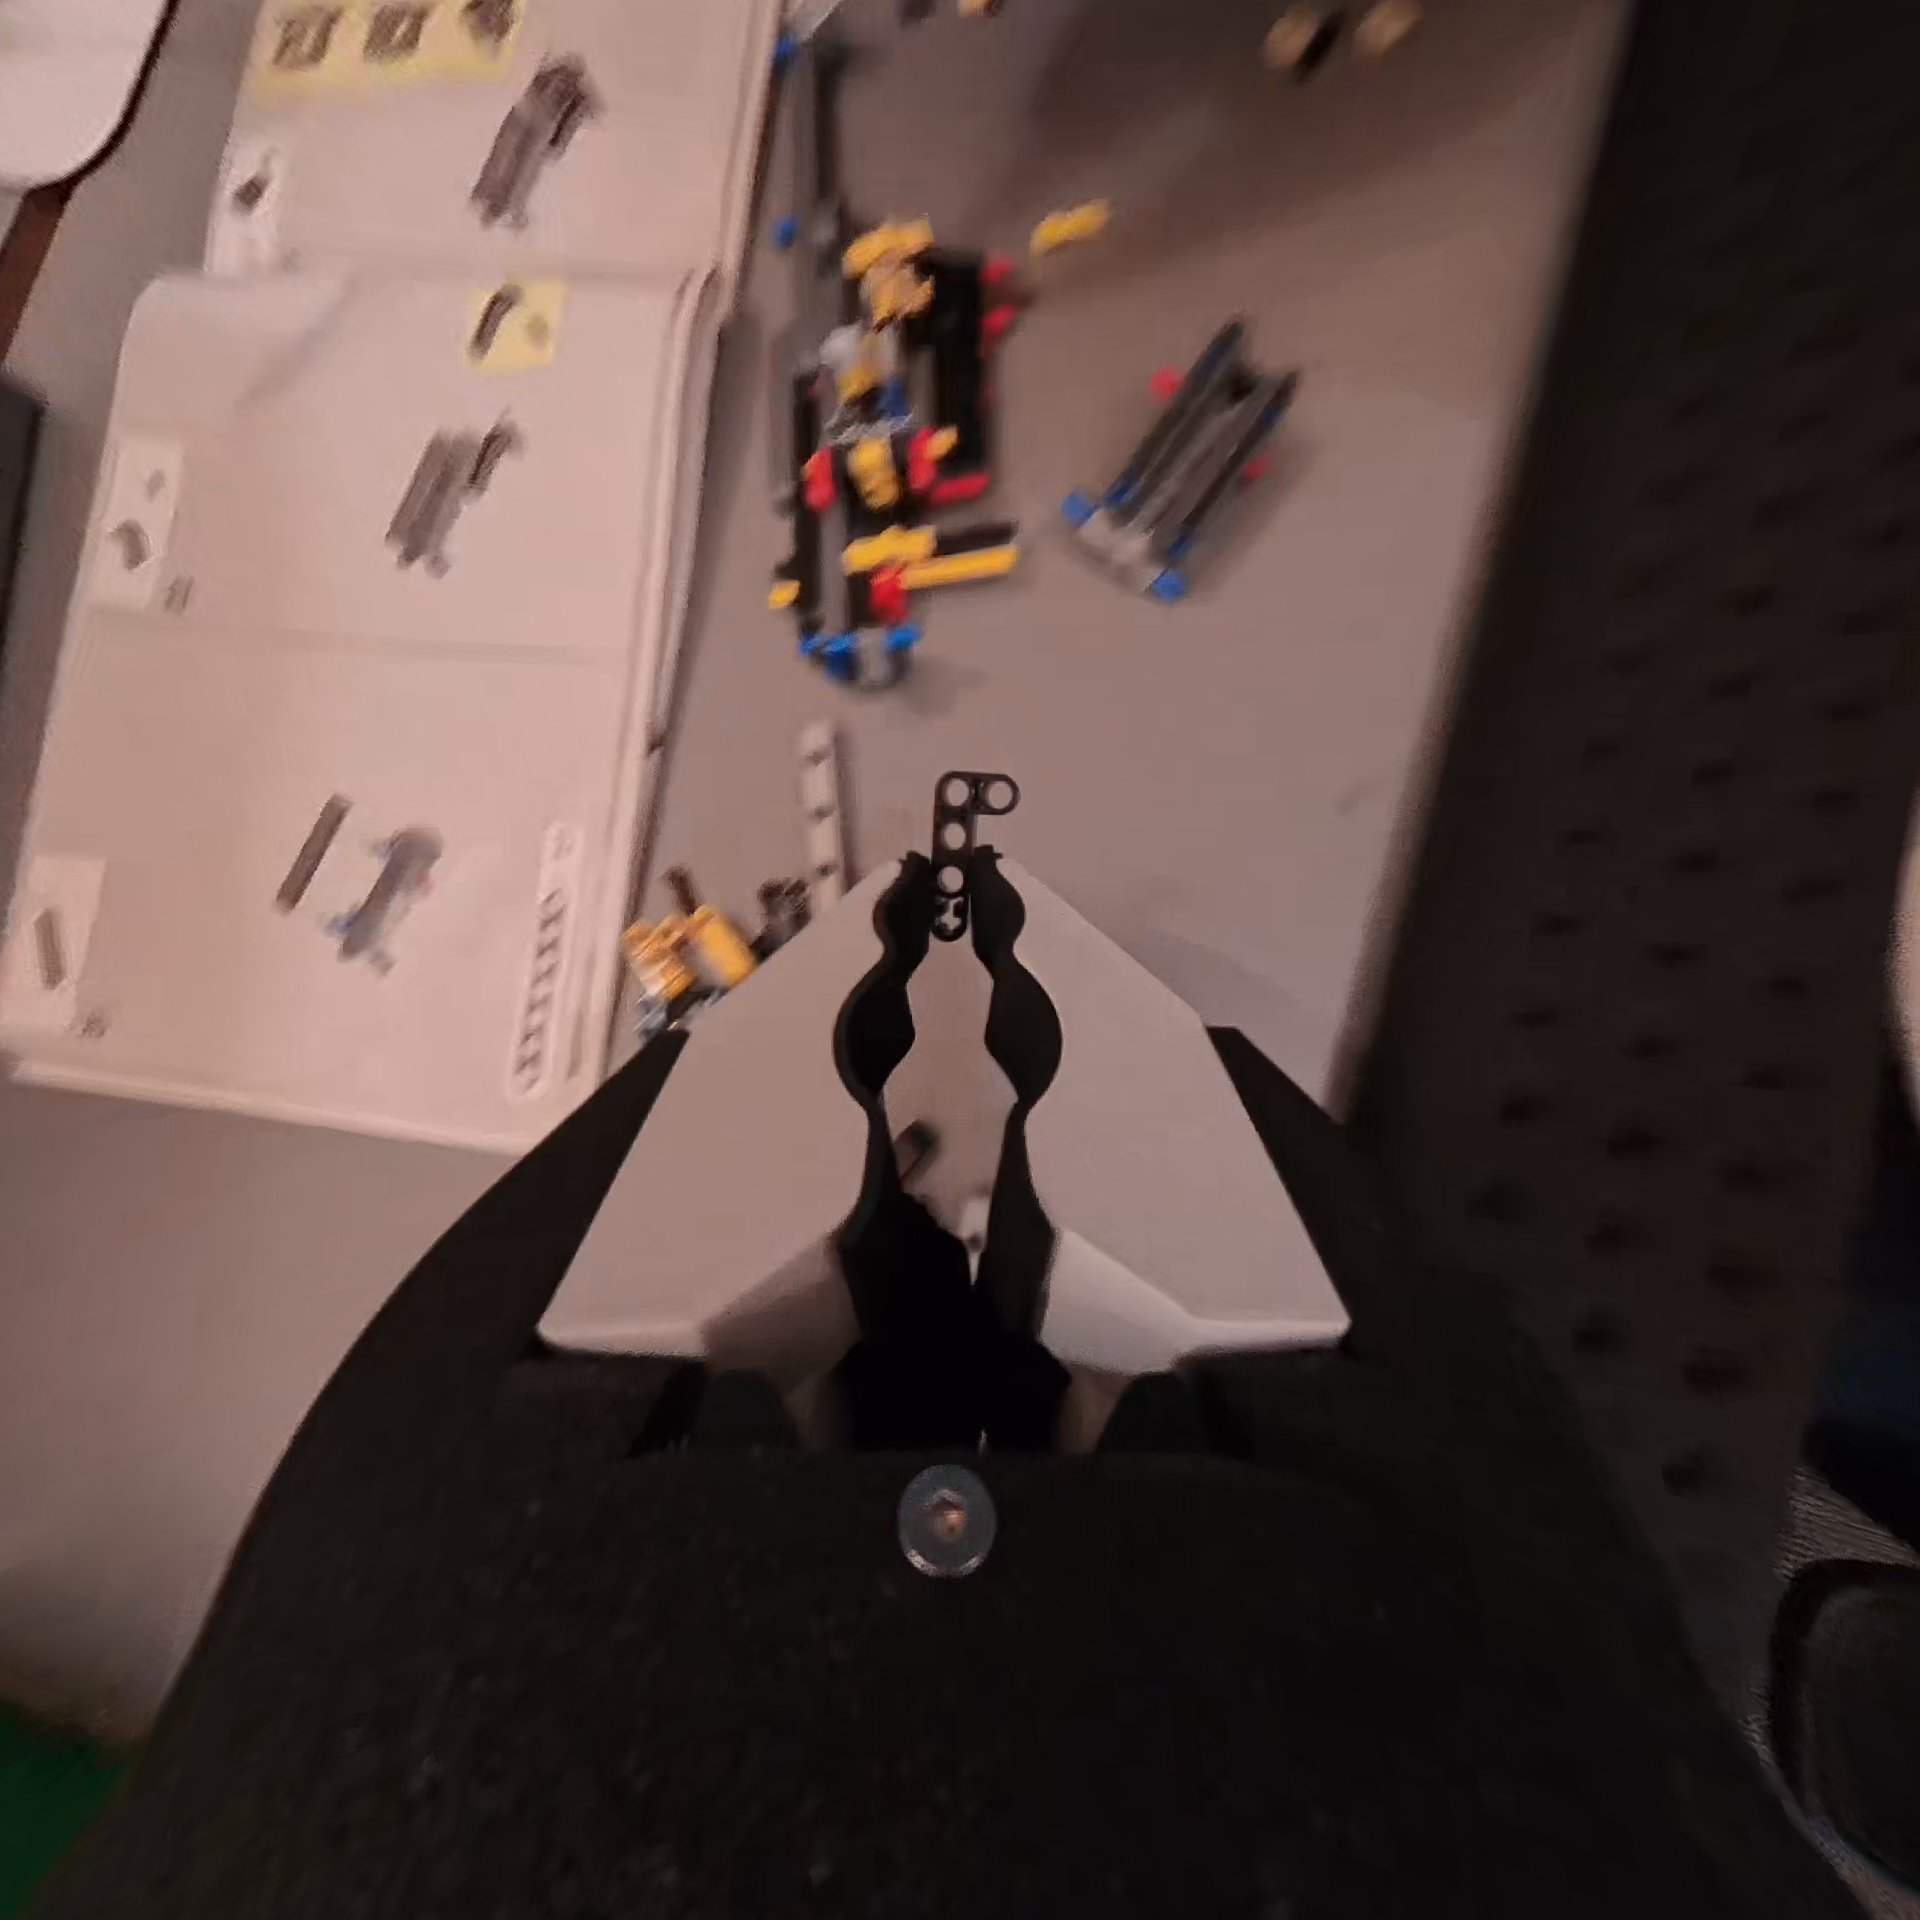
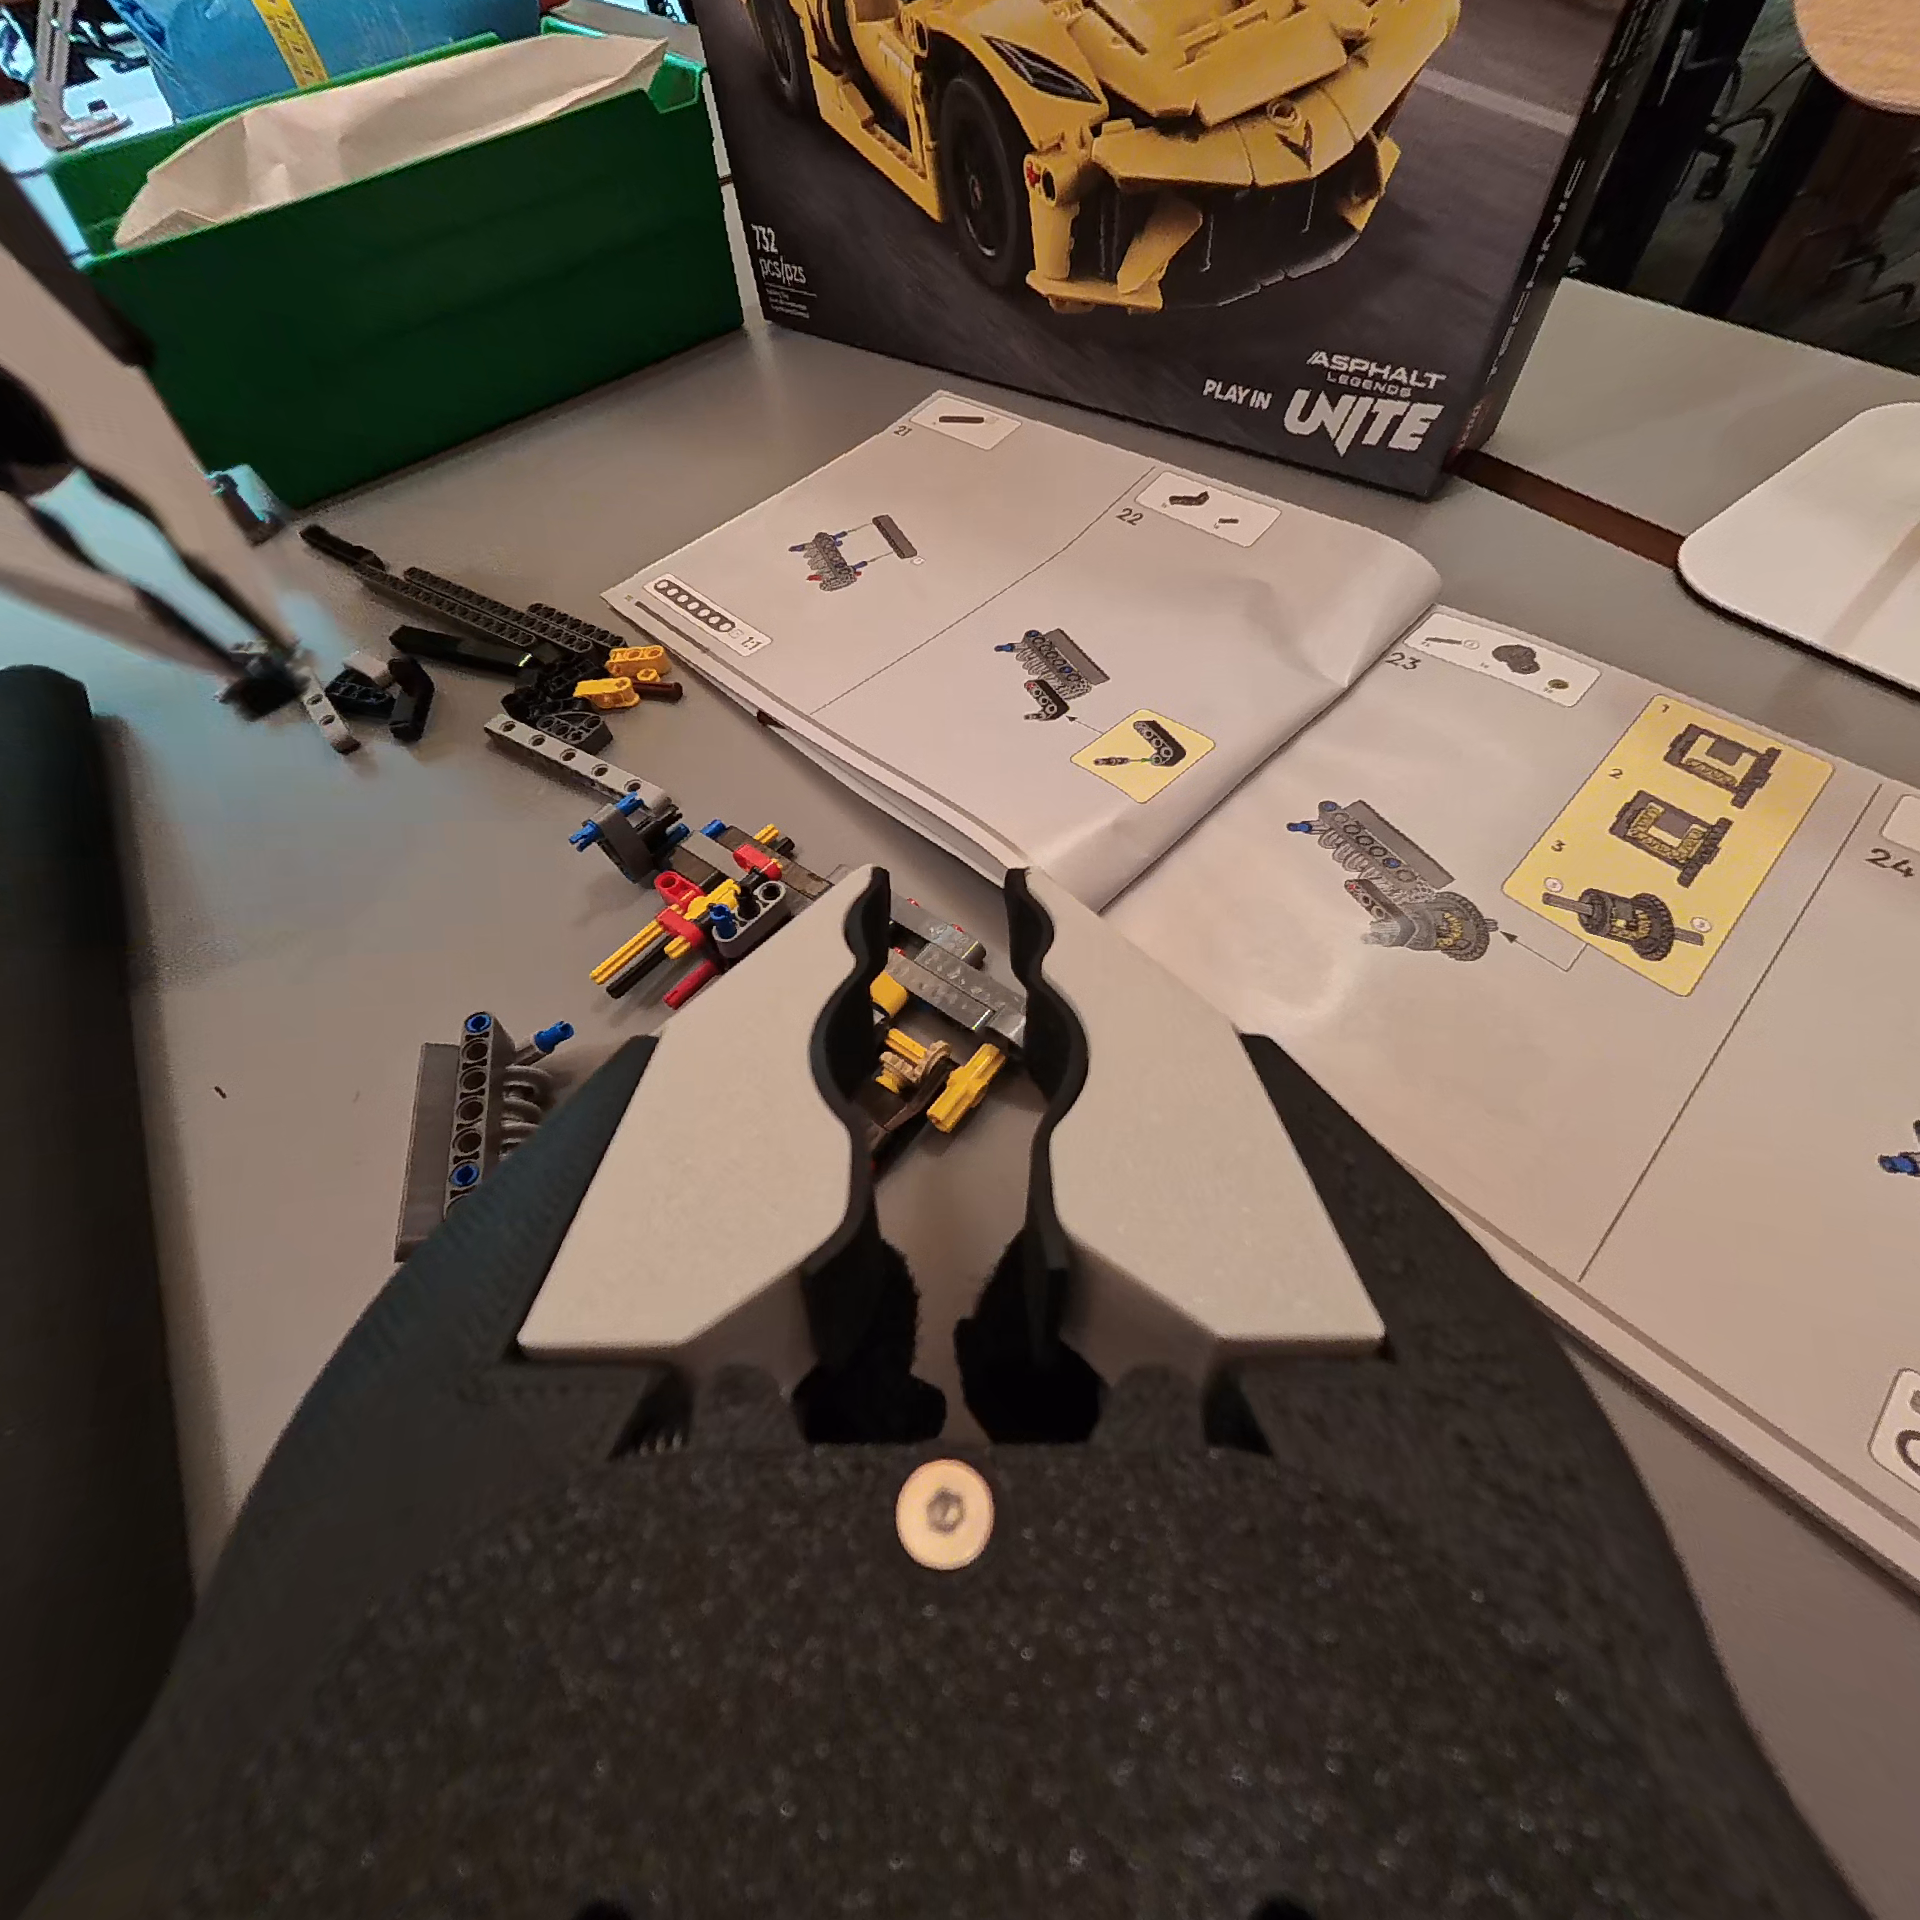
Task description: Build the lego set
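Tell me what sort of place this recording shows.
Probably an indoor hobby or lab worktable set up for brick building: a grey table with an open instruction booklet, the set's box, loose pieces and a green bin.

Left wrist view dim and motion-blurred; right wrist view sharp, evenly lit, with wide-angle edge bending

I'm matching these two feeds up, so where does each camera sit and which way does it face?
Left wrist view: on the left gripper, high, looking down at the grey table; its fingers pinch a black L-shaped beam.
Right wrist view: on the right gripper, low, facing across the table to the set's box; jaws open.
Shared: instruction booklet, colourful assembly.
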The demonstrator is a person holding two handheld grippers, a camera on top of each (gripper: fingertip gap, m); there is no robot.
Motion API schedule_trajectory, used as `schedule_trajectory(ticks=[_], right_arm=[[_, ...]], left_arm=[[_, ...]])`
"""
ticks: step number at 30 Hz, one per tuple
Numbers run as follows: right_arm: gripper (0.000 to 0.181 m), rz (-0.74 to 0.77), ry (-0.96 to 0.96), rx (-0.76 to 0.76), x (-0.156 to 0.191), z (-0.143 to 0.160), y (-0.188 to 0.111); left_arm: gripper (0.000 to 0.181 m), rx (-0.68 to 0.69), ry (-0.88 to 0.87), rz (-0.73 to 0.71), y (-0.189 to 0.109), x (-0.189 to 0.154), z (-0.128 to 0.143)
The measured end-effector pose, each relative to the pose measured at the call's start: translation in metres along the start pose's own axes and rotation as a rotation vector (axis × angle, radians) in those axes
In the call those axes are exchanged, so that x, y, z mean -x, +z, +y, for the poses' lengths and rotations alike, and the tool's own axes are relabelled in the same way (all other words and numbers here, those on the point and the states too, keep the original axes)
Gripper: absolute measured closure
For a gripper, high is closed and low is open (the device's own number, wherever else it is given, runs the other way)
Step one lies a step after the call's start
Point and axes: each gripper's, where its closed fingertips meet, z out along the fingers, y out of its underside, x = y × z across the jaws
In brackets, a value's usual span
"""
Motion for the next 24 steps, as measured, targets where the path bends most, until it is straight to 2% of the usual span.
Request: schedule_trajectory(ticks=[3,7,9,12,14,17,21,24], right_arm=[[0.159,0.004,-0.002,-0.001,0.000,0.000,-0.001],[0.159,0.045,-0.020,0.007,-0.009,0.000,-0.005],[0.160,0.163,-0.060,0.016,-0.032,-0.003,-0.020],[0.162,0.335,-0.059,0.017,-0.064,-0.007,-0.065],[0.162,0.346,0.005,-0.022,-0.063,-0.007,-0.093],[0.161,0.288,0.094,-0.041,-0.042,0.009,-0.119],[0.161,0.314,0.147,0.037,-0.028,0.043,-0.151],[0.145,0.343,0.194,0.140,-0.023,0.069,-0.168]], left_arm=[[0.175,-0.005,0.051,0.110,0.024,-0.039,-0.018],[0.175,0.023,0.083,0.160,0.070,-0.067,-0.033],[0.175,0.039,0.080,0.197,0.086,-0.079,-0.039],[0.175,0.043,0.104,0.220,0.101,-0.093,-0.050],[0.175,0.030,0.111,0.226,0.109,-0.098,-0.059],[0.175,0.034,0.101,0.220,0.122,-0.098,-0.069],[0.175,0.079,0.093,0.175,0.138,-0.090,-0.076],[0.174,0.101,0.048,0.113,0.141,-0.073,-0.076]])
